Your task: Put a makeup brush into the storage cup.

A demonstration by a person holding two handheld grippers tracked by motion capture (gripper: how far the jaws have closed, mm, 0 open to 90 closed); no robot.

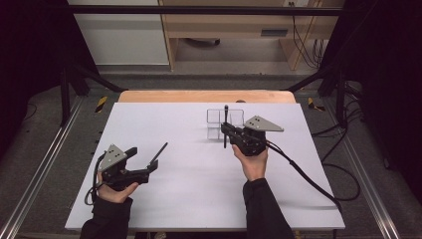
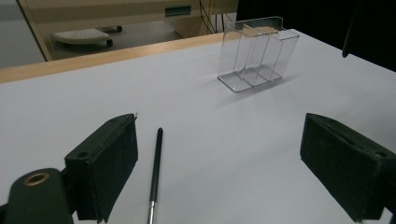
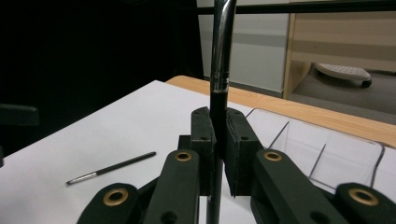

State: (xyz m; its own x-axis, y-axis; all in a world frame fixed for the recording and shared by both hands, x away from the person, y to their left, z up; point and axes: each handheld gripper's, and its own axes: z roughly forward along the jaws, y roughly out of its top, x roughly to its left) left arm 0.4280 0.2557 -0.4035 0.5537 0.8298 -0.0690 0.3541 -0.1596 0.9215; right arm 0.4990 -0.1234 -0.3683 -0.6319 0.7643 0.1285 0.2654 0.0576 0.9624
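Observation:
A thin black brush [image 1: 161,149] with a silver ferrule lies on the white table [image 1: 199,199], left of centre. My left gripper [image 1: 144,160] is open just behind it. In the left gripper view the brush [image 2: 155,170] lies between the jaws, close to the left one, with the gripper [image 2: 218,126] wide open. My right gripper [image 1: 227,130] is shut on a second black brush [image 1: 226,112], held upright right at the clear divided organiser [image 1: 215,118]. In the right gripper view the gripper [image 3: 218,126] clamps that brush [image 3: 220,46] by its handle, ferrule above the jaws.
The clear organiser [image 2: 257,53] stands at the table's far middle, with upright partitions inside. A wooden edge [image 1: 204,95] runs along the far side of the table. Black cables [image 1: 308,179] trail off the right gripper across the table's right part.

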